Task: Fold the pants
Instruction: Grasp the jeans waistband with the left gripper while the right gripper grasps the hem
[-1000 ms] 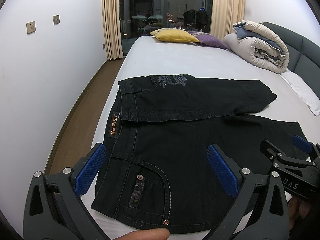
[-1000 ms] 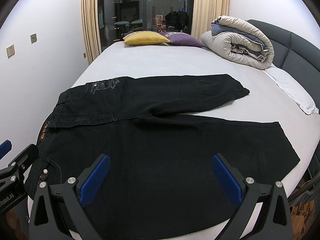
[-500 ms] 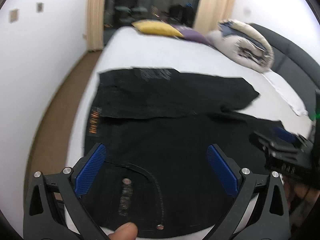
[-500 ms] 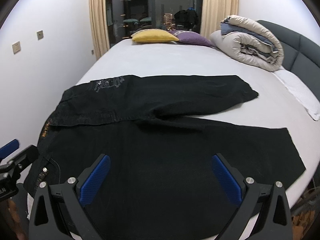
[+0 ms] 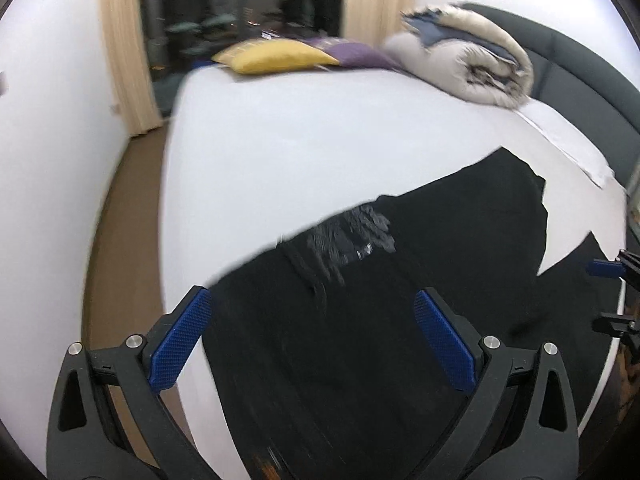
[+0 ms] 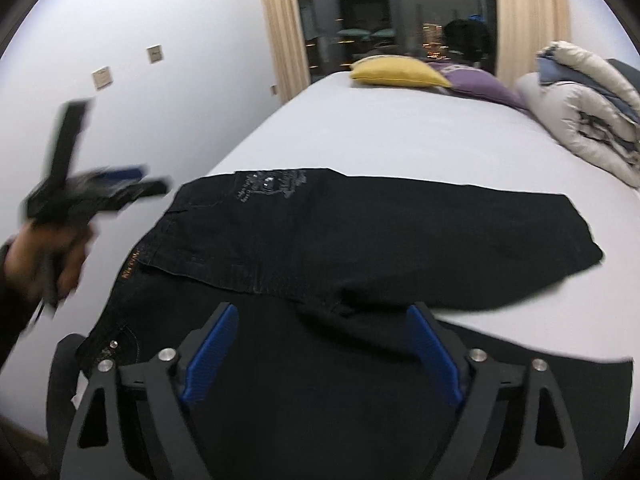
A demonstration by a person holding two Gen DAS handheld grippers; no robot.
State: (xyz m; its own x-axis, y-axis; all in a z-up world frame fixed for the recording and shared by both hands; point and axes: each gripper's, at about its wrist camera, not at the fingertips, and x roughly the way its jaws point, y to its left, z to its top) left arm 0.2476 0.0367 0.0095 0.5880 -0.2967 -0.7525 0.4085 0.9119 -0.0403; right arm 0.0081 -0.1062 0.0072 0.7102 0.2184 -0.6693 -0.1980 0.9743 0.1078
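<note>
Black pants point(image 6: 360, 248) lie flat on the white bed point(image 6: 400, 140), waistband to the left, one leg spread toward the far right and the other along the near edge. They also show in the left wrist view point(image 5: 400, 280), blurred. My left gripper point(image 5: 316, 344) is open and empty above the waist end; it shows blurred at the left of the right wrist view point(image 6: 120, 184). My right gripper point(image 6: 320, 356) is open and empty above the crotch area; its tip shows at the right edge of the left wrist view point(image 5: 616, 292).
A yellow pillow point(image 6: 400, 72) and a purple pillow point(image 6: 480, 84) lie at the far end of the bed. A rolled duvet point(image 6: 584, 112) sits at the far right by the dark headboard point(image 5: 580, 68). A white wall and strip of floor point(image 5: 120, 220) run along the left.
My left gripper has swung up and to the left of the waistband, and its view now looks across the pants. My right gripper has moved forward over the pants. Both stayed open.
</note>
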